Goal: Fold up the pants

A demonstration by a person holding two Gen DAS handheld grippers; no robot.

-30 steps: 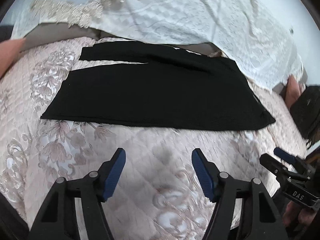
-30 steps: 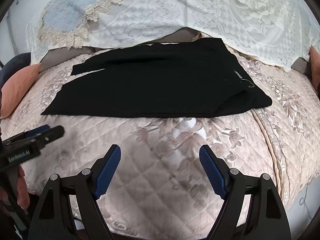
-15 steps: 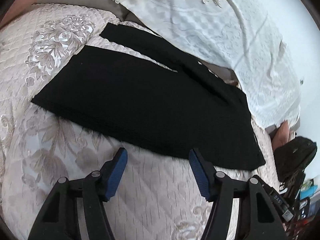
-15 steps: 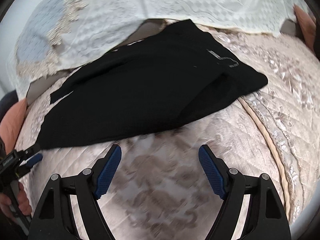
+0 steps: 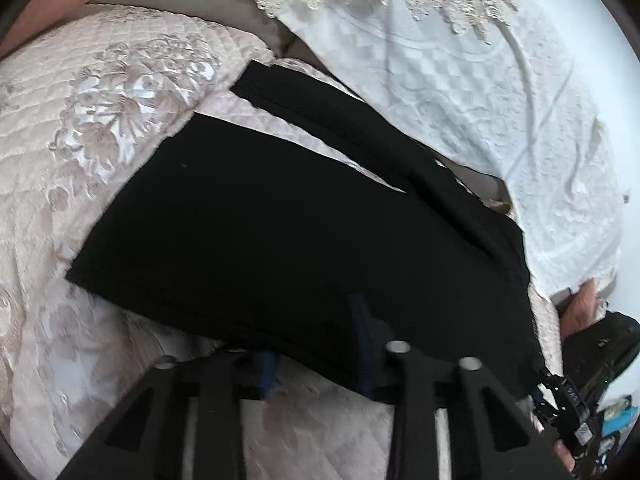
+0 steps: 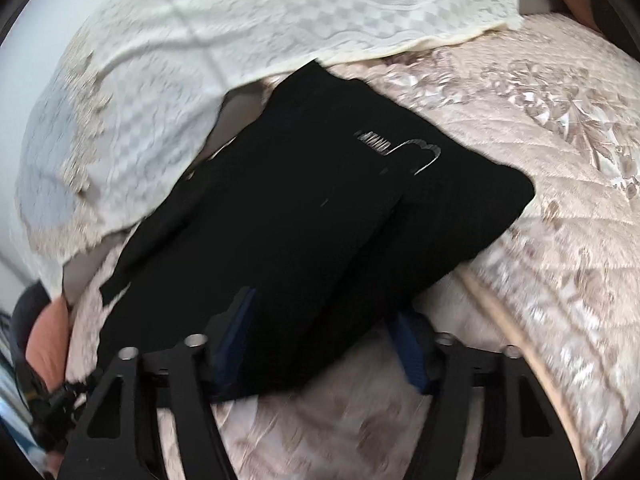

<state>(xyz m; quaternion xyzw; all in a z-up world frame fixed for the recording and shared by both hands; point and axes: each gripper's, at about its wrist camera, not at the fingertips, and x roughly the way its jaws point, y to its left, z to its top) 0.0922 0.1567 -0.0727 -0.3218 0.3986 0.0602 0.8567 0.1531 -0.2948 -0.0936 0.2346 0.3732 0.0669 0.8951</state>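
Pants (image 5: 304,240) now between both jaws.

one pair of black knit pants (image 5: 304,232), two black blue-padded grippers (image 5: 316,352) (image 6: 320,344), one quilted pink floral bedspread (image 5: 80,120), one white lace cover (image 5: 460,92).

Both wrist cameras look forward and down along their fingers, low and close over the bed (image 5: 120,92). The left view faces the leg end of the black pants (image 5: 280,220), the right view their waist end (image 6: 320,220); both share the pants and the white lace cover (image 5: 460,92).
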